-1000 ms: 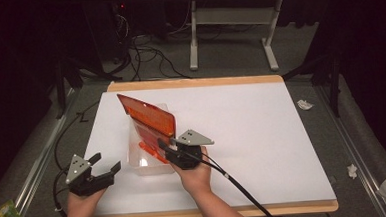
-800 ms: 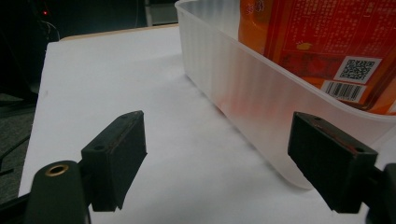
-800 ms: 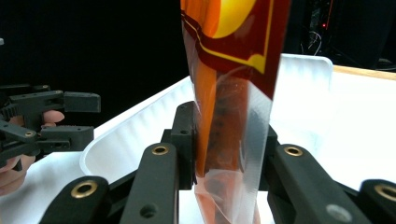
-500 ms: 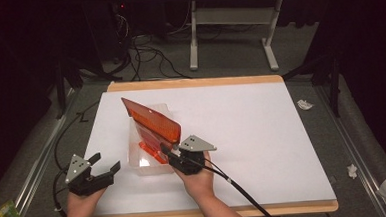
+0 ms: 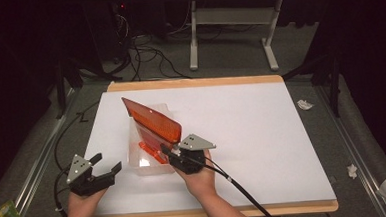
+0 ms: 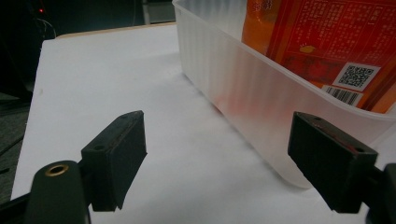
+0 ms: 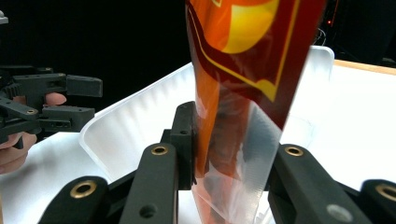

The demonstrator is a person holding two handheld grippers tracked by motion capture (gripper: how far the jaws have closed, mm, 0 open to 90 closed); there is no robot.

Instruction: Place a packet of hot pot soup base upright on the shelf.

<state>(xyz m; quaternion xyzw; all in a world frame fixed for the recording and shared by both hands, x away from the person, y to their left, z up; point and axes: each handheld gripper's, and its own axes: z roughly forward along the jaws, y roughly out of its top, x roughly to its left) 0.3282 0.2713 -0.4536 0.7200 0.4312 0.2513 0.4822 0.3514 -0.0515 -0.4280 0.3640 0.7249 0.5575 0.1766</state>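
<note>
An orange-red snack bag stands on edge and leans inside a clear plastic tub on the white table. My right gripper is shut on the bag's near end, just over the tub's near right corner. In the right gripper view the jaws pinch the bag from both sides above the tub. My left gripper rests open on the table left of the tub, with nothing between its jaws. From the left gripper view, the tub wall rises close ahead, with the bag's barcode side behind it.
The white table has a wooden rim and wide bare room right of the tub. Cables trail from both grippers toward the near edge. On the floor lie crumpled paper scraps to the right and a green packet at the lower left.
The bag has tipped a little more upright and shifted slightly left in the tub. Both hands have stayed where they were.
</note>
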